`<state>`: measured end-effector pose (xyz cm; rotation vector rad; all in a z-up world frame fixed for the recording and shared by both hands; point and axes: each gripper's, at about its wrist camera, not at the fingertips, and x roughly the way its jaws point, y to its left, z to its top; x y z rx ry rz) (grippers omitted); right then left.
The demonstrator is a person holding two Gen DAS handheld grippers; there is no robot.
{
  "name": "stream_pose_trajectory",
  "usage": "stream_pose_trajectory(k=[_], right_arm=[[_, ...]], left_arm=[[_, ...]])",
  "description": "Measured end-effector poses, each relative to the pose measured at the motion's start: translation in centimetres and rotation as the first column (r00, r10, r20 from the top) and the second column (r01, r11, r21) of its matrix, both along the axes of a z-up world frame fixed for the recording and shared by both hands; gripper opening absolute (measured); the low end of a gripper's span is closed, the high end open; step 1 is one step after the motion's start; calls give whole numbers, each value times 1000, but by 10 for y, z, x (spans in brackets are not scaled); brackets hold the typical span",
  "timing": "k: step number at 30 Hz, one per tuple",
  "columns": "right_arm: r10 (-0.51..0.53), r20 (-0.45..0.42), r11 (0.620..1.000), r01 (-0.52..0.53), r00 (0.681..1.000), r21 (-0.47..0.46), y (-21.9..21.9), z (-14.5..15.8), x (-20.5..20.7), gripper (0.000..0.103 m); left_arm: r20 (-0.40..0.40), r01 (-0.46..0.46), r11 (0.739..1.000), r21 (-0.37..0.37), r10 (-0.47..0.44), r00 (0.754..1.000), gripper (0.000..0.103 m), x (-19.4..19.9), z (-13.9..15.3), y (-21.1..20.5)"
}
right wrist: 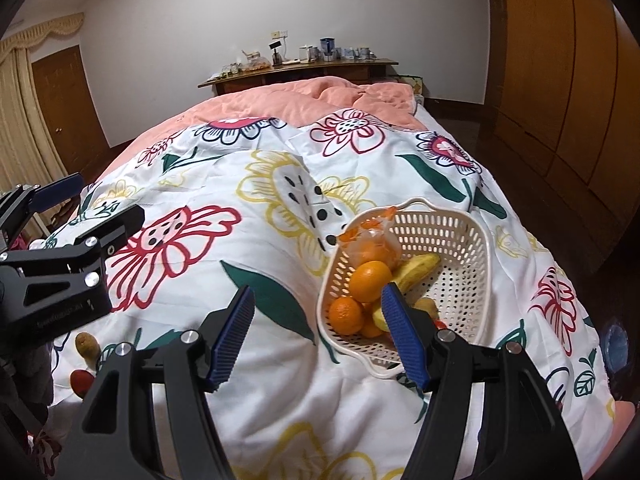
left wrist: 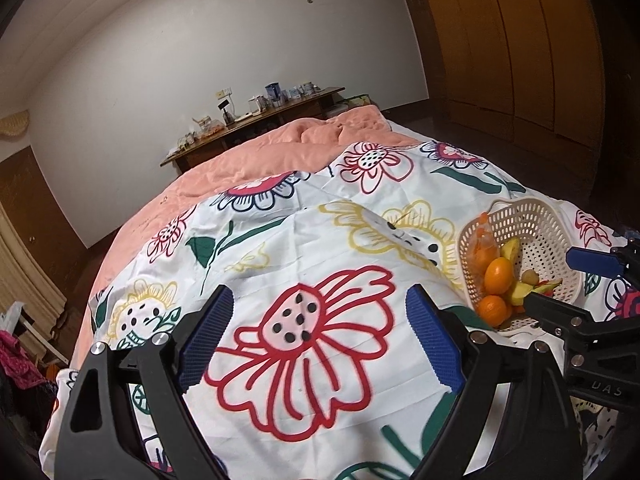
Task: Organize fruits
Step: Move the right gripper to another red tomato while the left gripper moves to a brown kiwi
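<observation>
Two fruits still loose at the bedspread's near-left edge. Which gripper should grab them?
Probably left. Seen from the right wrist, the brownish fruit and red fruit lie just below the open left gripper; the right gripper, also open, sits by the basket.

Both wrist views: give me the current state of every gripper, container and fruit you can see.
Left gripper: open, empty, over the floral sheet.
Right gripper: open, empty, beside the basket.
Basket: upright, partly filled.
Oranges: in the basket.
Banana: in the basket.
Bagged fruit: in the basket.
Two fruits: loose on the sheet, left edge.
</observation>
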<state>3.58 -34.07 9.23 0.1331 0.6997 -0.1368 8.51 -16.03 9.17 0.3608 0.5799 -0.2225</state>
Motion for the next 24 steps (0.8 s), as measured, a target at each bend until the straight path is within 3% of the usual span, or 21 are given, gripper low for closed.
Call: stream_pose_trajectory(k=[6, 15, 24], right_arm=[[52, -23, 998, -51, 998, 27, 13, -2, 4, 66], [179, -51, 981, -174, 983, 83, 46, -3, 8, 66], [385, -76, 916, -370, 920, 154, 100, -8, -1, 66]], left_arm=[[-86, -28, 995, -95, 20, 996, 89, 12, 3, 40], [-114, -86, 982, -171, 67, 991, 89, 11, 10, 93], [-156, -105, 977, -186, 77, 985, 89, -4, -4, 123]])
